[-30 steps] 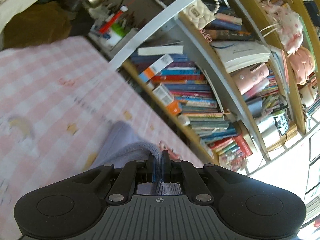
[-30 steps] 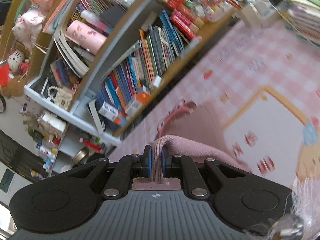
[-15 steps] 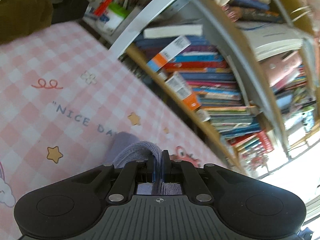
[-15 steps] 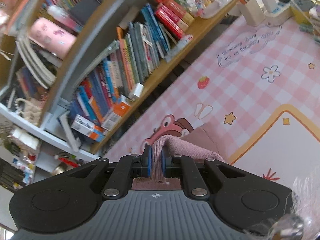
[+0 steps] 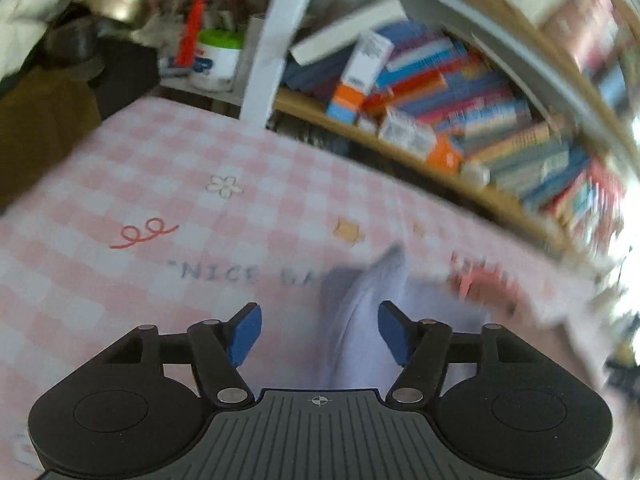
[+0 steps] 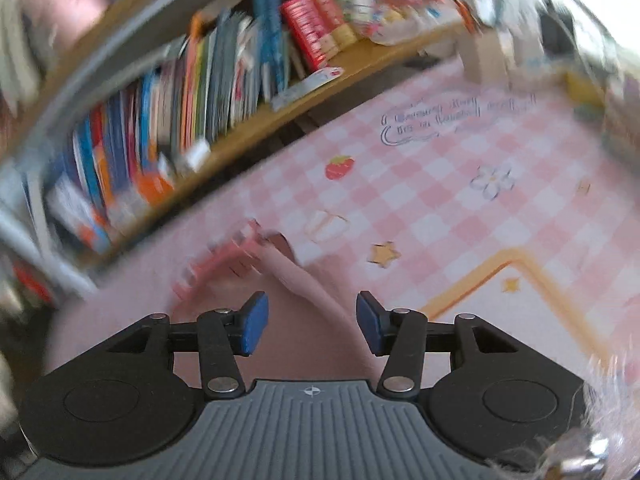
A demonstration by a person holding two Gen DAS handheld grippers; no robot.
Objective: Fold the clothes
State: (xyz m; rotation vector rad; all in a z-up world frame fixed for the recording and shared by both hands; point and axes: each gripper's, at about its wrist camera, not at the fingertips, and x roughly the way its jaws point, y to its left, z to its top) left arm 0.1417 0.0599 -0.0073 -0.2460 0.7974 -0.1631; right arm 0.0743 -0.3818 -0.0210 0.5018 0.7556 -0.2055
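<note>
Both grippers have let go: the jaws that were pinched on the cloth half a second ago now stand wide apart.

Nearest me, the left gripper [image 5: 319, 334] hangs with its jaws spread and nothing in them, a ridge of the lavender garment [image 5: 362, 312] rising loose between them. The right gripper [image 6: 308, 322] is equally wide and empty, with the garment's edge [image 6: 308, 284] lying under the gap on the pink checked bench [image 6: 460, 200]. The cloth looks soft, light and limp, so I'd expect it to sag and crease wherever it is dropped. A corner or folded edge seems the best place to pinch it. Beyond stands the bookshelf [image 5: 460, 92], blurred by motion, against the bench's far edge.
</note>
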